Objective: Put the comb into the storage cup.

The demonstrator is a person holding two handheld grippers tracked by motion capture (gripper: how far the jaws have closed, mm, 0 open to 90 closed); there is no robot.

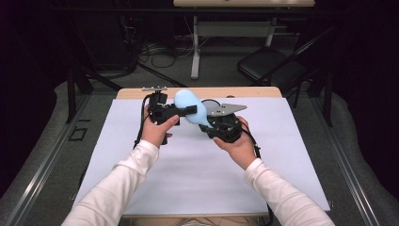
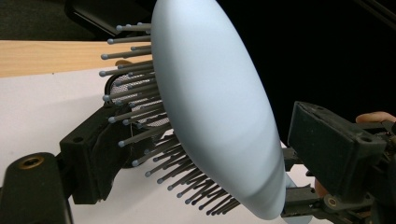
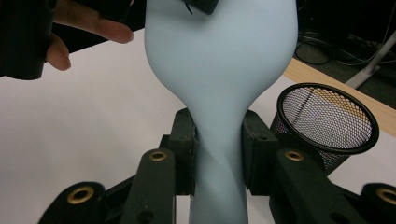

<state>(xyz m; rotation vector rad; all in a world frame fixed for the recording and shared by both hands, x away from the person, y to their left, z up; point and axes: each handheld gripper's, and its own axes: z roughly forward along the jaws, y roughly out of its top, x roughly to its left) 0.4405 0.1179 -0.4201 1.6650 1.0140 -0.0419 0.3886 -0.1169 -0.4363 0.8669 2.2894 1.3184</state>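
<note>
Two grippers meet at one light-blue hairbrush (image 1: 190, 106), held in the air above the white table cover (image 1: 197, 169), near its far edge. In the high view the left gripper (image 1: 187, 110) comes in from the left and the right gripper (image 1: 211, 123) from the lower right, with the brush slanting between them — head up and to the left, handle down and to the right.

Right gripper: its jaws are clamped on the narrow neck of the hairbrush handle. The right gripper view shows both black pads (image 3: 187, 140) pressed against the blue neck from either side, with the wider head of the brush rising above them.

Left gripper: its jaws stand on either side of the brush head. In the left gripper view one jaw lies among the grey bristles (image 2: 140, 116) on the bristle side; the other sits beside the smooth back, with a gap visible between it and the plastic. The jaws are not pressed onto the head.

A black mesh cup (image 3: 324, 123) stands on the table cover just beyond the brush, close to the right gripper — its rim is open and faces upward. The person's left hand (image 1: 157, 129) wraps the body of the left gripper.
</note>
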